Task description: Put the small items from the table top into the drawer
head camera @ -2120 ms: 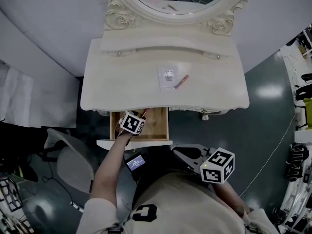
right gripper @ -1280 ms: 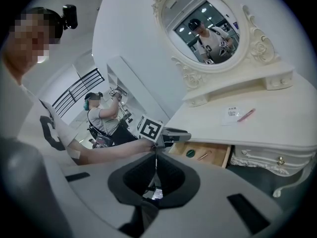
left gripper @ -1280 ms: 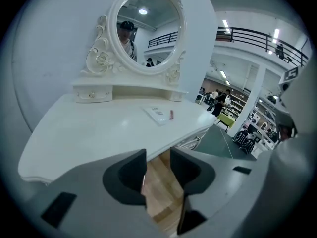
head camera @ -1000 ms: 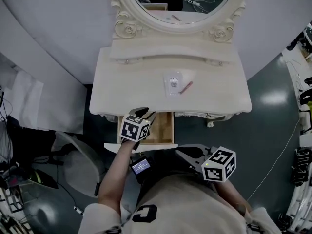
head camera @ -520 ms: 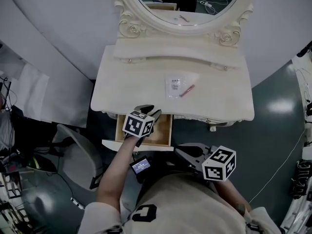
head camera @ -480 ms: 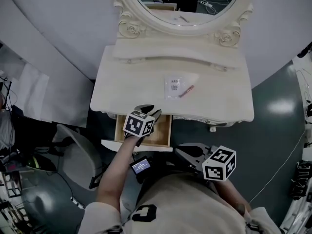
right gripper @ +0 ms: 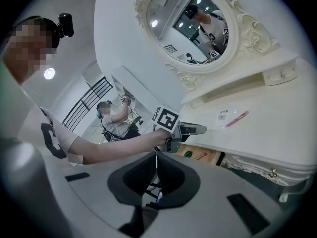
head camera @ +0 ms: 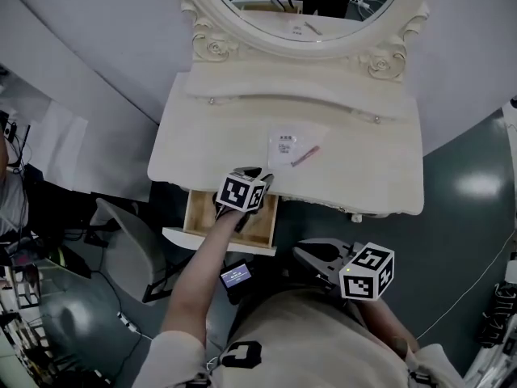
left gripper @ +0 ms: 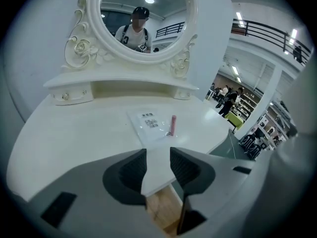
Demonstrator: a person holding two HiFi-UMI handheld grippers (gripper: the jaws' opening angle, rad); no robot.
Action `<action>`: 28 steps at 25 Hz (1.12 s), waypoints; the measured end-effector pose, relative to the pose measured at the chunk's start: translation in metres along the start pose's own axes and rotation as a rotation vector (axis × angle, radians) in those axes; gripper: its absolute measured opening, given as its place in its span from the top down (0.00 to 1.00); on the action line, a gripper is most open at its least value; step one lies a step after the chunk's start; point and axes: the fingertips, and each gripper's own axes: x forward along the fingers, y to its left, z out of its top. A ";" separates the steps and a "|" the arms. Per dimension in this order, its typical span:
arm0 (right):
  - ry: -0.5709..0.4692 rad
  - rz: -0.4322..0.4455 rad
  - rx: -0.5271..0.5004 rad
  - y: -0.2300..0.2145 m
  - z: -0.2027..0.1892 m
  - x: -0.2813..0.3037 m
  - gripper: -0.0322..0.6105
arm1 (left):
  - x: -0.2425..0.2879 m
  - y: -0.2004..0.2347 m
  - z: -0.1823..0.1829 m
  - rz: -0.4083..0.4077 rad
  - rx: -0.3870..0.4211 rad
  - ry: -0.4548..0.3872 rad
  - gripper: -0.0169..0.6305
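A clear packet (head camera: 283, 146) and a pink stick (head camera: 304, 157) lie together on the white dressing table (head camera: 202, 148), right of its middle. Below the table's front edge the wooden drawer (head camera: 200, 215) stands pulled out. My left gripper (head camera: 260, 175) hovers over the drawer's right side at the table edge, open and empty. In the left gripper view the packet (left gripper: 148, 125) and stick (left gripper: 173, 125) lie just beyond the open left gripper (left gripper: 158, 160). My right gripper (head camera: 297, 251) hangs lower, near my body, shut with nothing in it (right gripper: 154, 157). A green item (right gripper: 188, 153) and a reddish stick (right gripper: 200, 156) lie in the drawer.
An oval mirror (head camera: 307, 6) in a carved frame rises at the table's back above a low shelf (head camera: 291, 95). A grey chair (head camera: 121, 245) stands left of the drawer. Dark floor surrounds the table.
My left gripper has moved from over the drawer up toward the table's front edge, closer to the packet. The right gripper keeps about the same place in the picture.
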 end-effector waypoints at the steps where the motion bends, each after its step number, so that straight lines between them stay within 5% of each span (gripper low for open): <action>1: 0.003 0.005 0.005 -0.004 0.000 -0.003 0.90 | 0.005 0.002 0.001 0.009 -0.011 0.003 0.67; 14: 0.033 0.031 0.059 -0.040 -0.001 -0.031 0.90 | 0.045 0.020 0.015 0.150 -0.003 0.034 0.68; 18: 0.037 0.028 0.061 -0.047 -0.001 -0.036 0.90 | 0.052 0.020 0.033 0.161 0.021 0.010 0.59; 28: 0.045 0.010 0.085 -0.059 -0.001 -0.043 0.90 | 0.088 0.017 0.065 0.153 0.180 0.085 0.46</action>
